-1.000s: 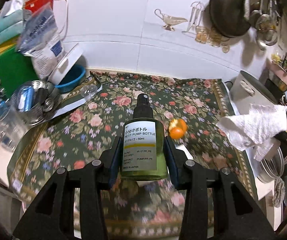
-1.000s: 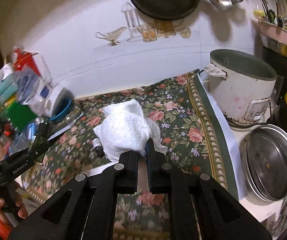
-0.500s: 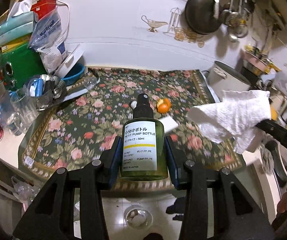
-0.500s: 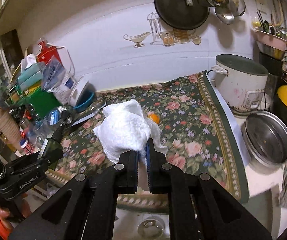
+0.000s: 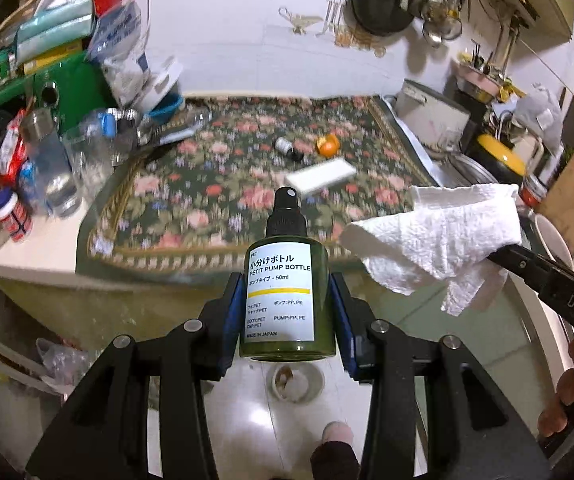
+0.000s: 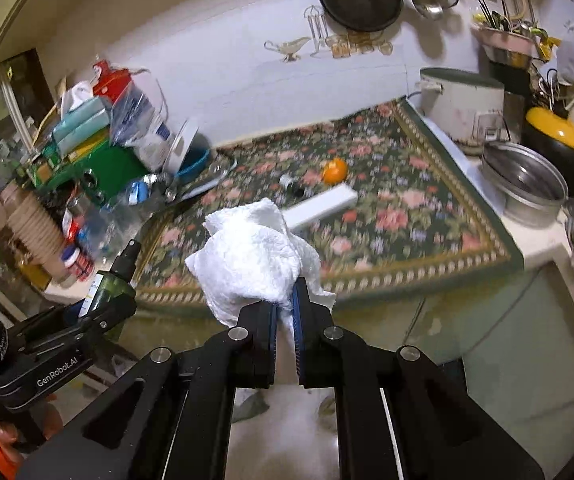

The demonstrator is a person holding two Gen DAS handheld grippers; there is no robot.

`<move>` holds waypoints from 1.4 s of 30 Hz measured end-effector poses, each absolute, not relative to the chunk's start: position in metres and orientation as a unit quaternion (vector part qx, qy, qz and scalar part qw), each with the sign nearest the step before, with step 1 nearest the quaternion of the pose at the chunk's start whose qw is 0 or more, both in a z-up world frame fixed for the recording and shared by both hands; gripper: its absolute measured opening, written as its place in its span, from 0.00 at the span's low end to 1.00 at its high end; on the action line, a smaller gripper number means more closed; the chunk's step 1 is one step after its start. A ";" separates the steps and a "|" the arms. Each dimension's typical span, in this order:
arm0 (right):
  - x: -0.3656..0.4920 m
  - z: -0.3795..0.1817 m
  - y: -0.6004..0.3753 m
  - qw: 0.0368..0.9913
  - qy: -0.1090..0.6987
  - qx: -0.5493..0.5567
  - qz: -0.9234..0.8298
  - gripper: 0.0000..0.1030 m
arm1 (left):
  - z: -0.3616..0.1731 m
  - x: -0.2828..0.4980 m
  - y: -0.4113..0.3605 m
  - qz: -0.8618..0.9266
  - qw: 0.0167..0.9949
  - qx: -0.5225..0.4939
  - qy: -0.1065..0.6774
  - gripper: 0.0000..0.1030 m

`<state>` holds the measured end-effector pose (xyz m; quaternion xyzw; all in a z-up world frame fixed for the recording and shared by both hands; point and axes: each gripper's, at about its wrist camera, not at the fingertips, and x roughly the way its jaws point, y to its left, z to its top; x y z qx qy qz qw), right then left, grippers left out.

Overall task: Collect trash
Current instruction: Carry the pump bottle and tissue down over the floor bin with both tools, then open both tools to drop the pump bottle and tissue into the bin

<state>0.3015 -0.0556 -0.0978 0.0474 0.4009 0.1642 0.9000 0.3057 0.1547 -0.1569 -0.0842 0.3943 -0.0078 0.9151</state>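
Note:
My left gripper (image 5: 287, 312) is shut on a small green pump bottle (image 5: 287, 300) with a white label and black spray head, held upright off the counter's front edge. My right gripper (image 6: 283, 312) is shut on a crumpled white paper towel (image 6: 251, 260). The same paper towel (image 5: 439, 236) shows at the right of the left wrist view, and the bottle (image 6: 107, 284) at the lower left of the right wrist view. On the floral mat (image 6: 387, 216) lie an orange peel (image 6: 335, 170), a white flat box (image 6: 323, 206) and a small dark vial (image 6: 291, 184).
Clutter of jars, bags and a green bin (image 5: 75, 92) crowds the counter's left end. A rice cooker (image 6: 463, 104), a steel basin (image 6: 527, 184) and a yellow-lidded pot (image 6: 559, 136) stand at the right. Below lies pale floor with a small bowl (image 5: 295, 384).
Both grippers have pulled back from the counter with the bottle and the towel still held. The mat now lies farther off, and the floor and counter front have come into view.

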 end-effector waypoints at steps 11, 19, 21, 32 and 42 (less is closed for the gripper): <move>0.289 -0.160 -0.083 0.877 0.459 0.063 0.126 0.07 | -0.226 0.303 0.139 -0.003 0.887 -0.103 0.451 0.40; 0.302 -0.242 -0.108 0.858 0.496 0.032 0.130 0.07 | -0.331 0.320 0.104 0.032 0.865 -0.122 0.487 0.40; 0.309 -0.272 -0.117 0.849 0.510 0.030 0.139 0.07 | -0.360 0.321 0.097 0.039 0.859 -0.129 0.494 0.40; 0.332 -0.447 -0.134 0.800 0.574 0.007 0.176 0.07 | -0.534 0.331 0.067 0.060 0.821 -0.146 0.548 0.40; 0.349 -0.575 -0.106 0.748 0.632 -0.003 0.205 0.08 | -0.641 0.343 0.081 0.069 0.803 -0.157 0.571 0.40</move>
